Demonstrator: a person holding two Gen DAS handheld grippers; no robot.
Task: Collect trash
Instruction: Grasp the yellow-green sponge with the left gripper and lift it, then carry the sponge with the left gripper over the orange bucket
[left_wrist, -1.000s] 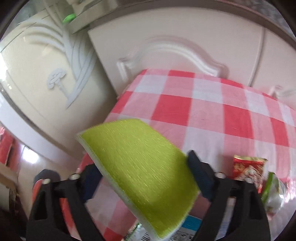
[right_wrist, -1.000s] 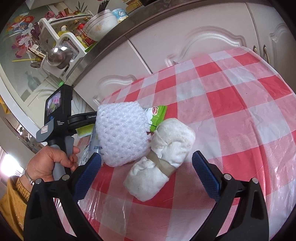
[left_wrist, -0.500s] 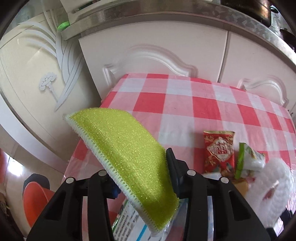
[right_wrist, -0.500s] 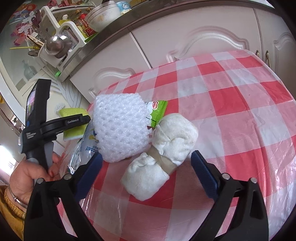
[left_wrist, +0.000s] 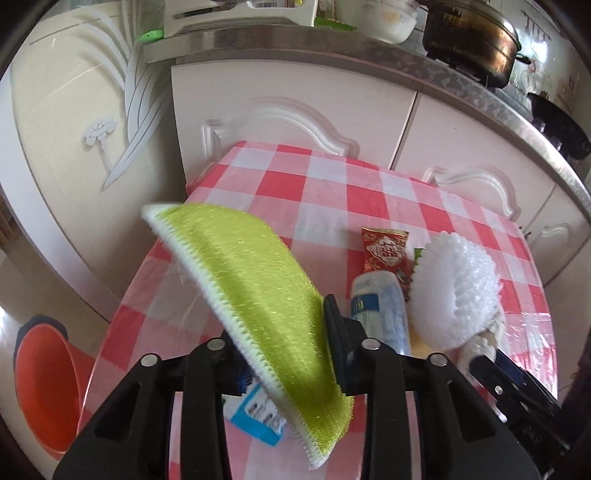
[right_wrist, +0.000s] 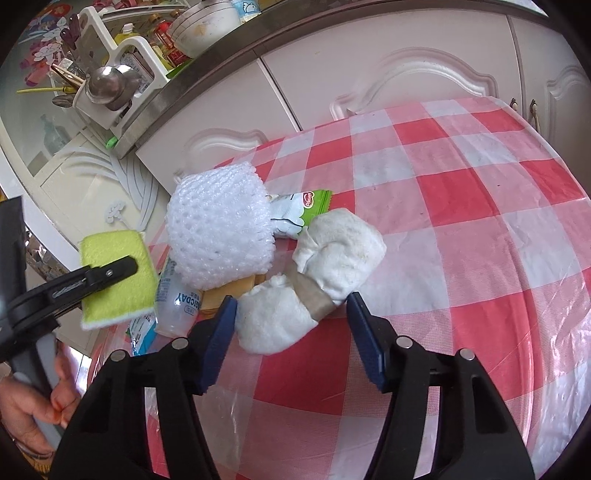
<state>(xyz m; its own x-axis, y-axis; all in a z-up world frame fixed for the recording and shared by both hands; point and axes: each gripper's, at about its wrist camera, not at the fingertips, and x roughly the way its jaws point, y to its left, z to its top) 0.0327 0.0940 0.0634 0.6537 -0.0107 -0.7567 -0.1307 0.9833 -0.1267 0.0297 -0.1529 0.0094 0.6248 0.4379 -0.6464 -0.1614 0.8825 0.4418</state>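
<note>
Checked table bears wrappers, foam net, perhaps cloth roll.

The left wrist view looks forward and down along the left claw from very near, over the left end of the checked surface toward the white cabinet doors. The right wrist view looks down along the right claw from close above the surface, facing the same cabinets from further right. Both views share the white foam net, the green sponge and the clear bottle; the right view also sees the left claw from the side.
</note>
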